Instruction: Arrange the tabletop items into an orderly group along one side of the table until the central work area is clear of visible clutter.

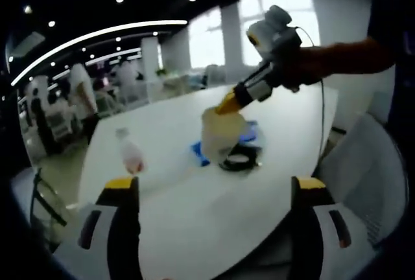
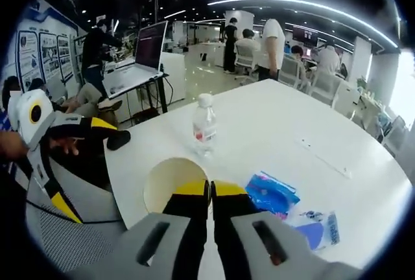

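Note:
My right gripper (image 2: 211, 190) is shut on the near rim of a cream paper cup (image 2: 174, 186), whose open mouth faces the camera. In the left gripper view the same gripper (image 1: 228, 105) comes in from the upper right and holds the cup (image 1: 222, 134) slightly tilted over the white table (image 1: 194, 221). I cannot tell whether the cup's base touches the table. My left gripper (image 1: 215, 188) hangs open above the table's near part with nothing between its jaws. A small water bottle (image 1: 130, 153) (image 2: 204, 124) stands upright left of the cup.
A blue packet (image 2: 272, 192) (image 1: 249, 132) lies by the cup, a second printed packet (image 2: 319, 228) beside it, and a black ring (image 1: 240, 161) at the cup's foot. A thin white strip (image 2: 324, 157) lies farther out. A mesh chair (image 1: 369, 176), a laptop (image 2: 146, 53) and several people surround the table.

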Demonstrator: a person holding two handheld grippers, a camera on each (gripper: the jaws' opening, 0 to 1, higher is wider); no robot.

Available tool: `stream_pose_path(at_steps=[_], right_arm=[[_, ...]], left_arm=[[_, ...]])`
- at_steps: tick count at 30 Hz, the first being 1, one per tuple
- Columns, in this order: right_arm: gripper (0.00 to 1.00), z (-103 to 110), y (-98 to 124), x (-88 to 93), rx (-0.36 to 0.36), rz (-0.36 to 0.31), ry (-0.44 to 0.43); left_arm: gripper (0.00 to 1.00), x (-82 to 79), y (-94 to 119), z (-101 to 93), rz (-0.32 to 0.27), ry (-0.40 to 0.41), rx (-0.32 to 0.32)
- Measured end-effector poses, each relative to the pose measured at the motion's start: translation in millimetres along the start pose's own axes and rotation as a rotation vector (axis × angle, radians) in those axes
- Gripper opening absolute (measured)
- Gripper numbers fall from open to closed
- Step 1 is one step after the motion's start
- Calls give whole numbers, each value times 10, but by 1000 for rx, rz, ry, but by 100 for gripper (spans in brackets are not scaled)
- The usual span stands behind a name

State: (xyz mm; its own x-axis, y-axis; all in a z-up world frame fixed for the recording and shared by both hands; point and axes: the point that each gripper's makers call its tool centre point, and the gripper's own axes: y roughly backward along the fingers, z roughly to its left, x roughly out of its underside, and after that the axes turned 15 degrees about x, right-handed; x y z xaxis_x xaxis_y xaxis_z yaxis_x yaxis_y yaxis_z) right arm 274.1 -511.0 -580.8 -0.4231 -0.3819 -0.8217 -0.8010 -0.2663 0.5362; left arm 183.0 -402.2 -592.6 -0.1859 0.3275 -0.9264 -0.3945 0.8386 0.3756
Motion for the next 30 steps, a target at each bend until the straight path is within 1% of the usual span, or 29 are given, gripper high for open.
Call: stream_pose_path(at_steps=[6, 11, 17, 21, 24, 26, 30], right_arm=[[1, -95, -100, -11, 0, 20, -23], [1, -159, -199, -34, -4, 36, -41], [1, -222, -325, -115, -7, 45, -60], [1, -251, -384, -163, -6, 46, -71], [1, -295, -482, -211, -4, 51, -90], [1, -301, -529, -217, -5, 56, -93], [1, -298, -646, -216, -13, 80, -127]], left_arm=[[100, 43, -24, 22, -3, 18, -12], [100, 61, -42, 10, -14, 33, 1], [100, 119, -53, 28, -12, 38, 4], [100, 126, -56, 31, -17, 47, 4], [100, 142, -69, 10, -11, 41, 16], [100, 154, -74, 6, -5, 38, 19], [100, 164, -72, 11, -5, 43, 18]])
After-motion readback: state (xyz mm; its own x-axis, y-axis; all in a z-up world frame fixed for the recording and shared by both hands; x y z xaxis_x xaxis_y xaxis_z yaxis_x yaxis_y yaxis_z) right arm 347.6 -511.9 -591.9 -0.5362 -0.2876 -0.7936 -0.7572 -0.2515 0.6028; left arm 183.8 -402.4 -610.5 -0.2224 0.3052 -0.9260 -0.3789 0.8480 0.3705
